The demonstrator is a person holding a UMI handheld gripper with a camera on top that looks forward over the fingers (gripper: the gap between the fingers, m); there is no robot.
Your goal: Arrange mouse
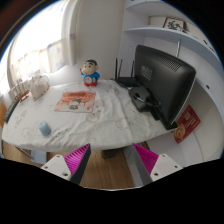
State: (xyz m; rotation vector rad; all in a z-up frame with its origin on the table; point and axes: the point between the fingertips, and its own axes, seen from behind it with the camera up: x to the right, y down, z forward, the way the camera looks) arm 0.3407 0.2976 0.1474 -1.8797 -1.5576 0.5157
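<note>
Gripper view: hand-held gripper [113, 160] hovers level, fingers apart, facing table [100, 125].

Gripper [112, 160] held level, jaws spread wide apart, magenta pads [77, 158] facing inward, nothing between them

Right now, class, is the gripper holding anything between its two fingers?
No. The gripper is open with nothing between its fingers, and the white table with the monitor lies beyond them.
</note>
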